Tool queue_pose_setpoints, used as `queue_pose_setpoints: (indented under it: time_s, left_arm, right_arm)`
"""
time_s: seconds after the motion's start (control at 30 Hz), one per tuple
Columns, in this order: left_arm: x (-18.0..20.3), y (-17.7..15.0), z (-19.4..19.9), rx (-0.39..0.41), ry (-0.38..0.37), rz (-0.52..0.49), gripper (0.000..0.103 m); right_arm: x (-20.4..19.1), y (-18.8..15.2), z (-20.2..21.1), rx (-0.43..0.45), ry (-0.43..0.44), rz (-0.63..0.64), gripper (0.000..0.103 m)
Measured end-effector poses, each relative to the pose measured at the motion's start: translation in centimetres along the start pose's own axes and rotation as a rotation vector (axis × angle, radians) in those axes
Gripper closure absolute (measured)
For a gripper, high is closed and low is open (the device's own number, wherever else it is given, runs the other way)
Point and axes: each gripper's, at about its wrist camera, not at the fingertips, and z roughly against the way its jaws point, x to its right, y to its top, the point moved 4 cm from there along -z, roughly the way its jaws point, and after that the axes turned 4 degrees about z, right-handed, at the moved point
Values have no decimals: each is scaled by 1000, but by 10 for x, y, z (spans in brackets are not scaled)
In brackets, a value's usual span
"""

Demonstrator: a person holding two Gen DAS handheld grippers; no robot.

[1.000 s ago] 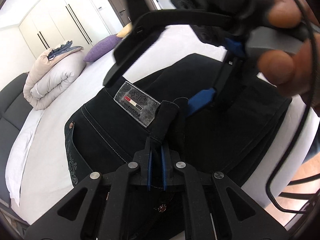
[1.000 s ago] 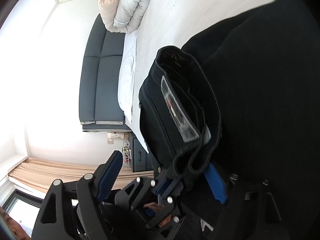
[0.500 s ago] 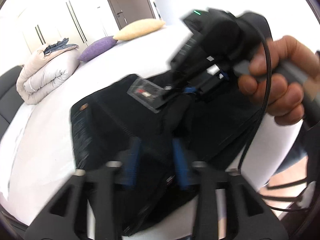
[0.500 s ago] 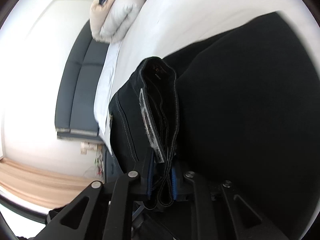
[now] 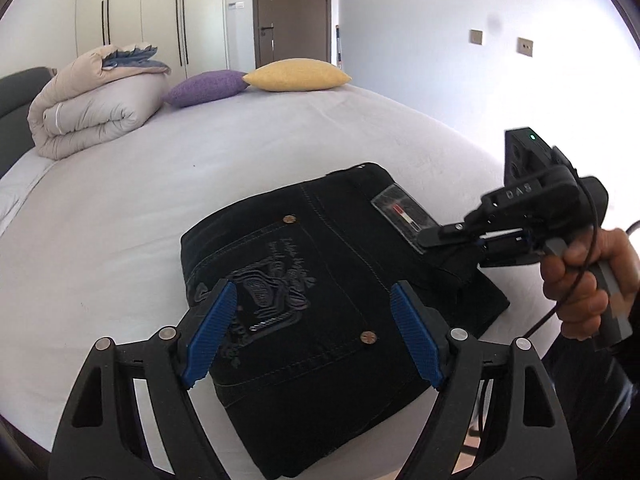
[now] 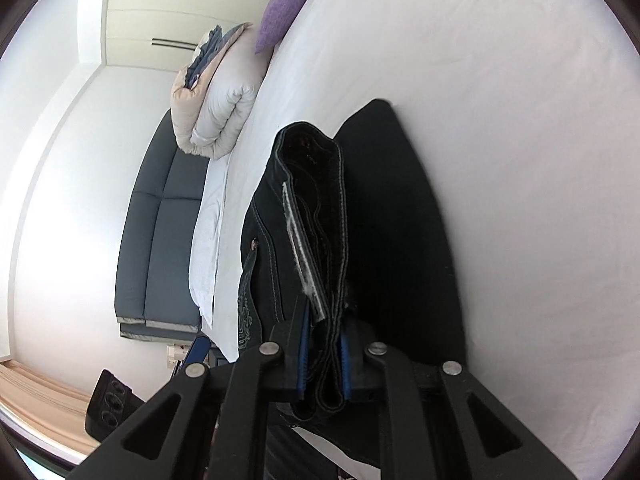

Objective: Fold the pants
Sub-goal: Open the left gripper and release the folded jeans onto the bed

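Black jeans (image 5: 320, 280) lie folded on the white bed, back pocket embroidery and a grey waistband patch (image 5: 404, 216) facing up. My left gripper (image 5: 316, 336) is open and empty, hovering just above the near part of the jeans. My right gripper (image 6: 324, 360) is shut on the waistband edge (image 6: 316, 240) at the jeans' right side. It also shows in the left wrist view (image 5: 460, 240), held by a hand, beside the patch. A lower fabric layer (image 6: 400, 240) spreads flat beneath.
A rolled beige duvet (image 5: 96, 104) lies at the far left of the bed (image 5: 280, 136), with a purple pillow (image 5: 204, 88) and a yellow pillow (image 5: 296, 76) behind. The bed's near edge is just below the jeans. A dark sofa (image 6: 160, 240) stands beyond the bed.
My left gripper let go of the waistband, opened wide and pulled back. The jeans settled flat on the bed. My right gripper closed on the waistband edge and still holds it.
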Motion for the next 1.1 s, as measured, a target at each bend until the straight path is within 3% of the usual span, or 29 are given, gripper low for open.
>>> queue_pose_setpoints:
  time_s: [0.3,0.5,0.67,0.77,0.83,0.87,0.97,1.1]
  left_arm:
    - [-41,18,-27,-16,-62,62,25]
    - [-55,10,-60,-102,-113,103,25]
    - [-58,-4,-94,-186,-94,106,25]
    - [-58,-6,-103,-208,-54,64,25]
    - [-63,-5,-106,-209,-52,84,25]
    - [-65,-5,-108,-211,-52,89,25]
    - [-66,-7,-112,-209,-50,88,25]
    - [-70,-3,-117,-208,-54,96,25]
  right_arm:
    - [13,-15,7,21,11,-96,89]
    - [17,-15,4,23,16,-110,90]
    - [24,-15,4,17,69,-75,91]
    - [20,-13,14,15,65,-86,80]
    - [15,-8,29,50,28,-84,67]
    - [9,-4,40,83,-3,-67,66]
    - [-18,8,51,104,19,-19,66]
    - [-64,12,24,33,59,85,66]
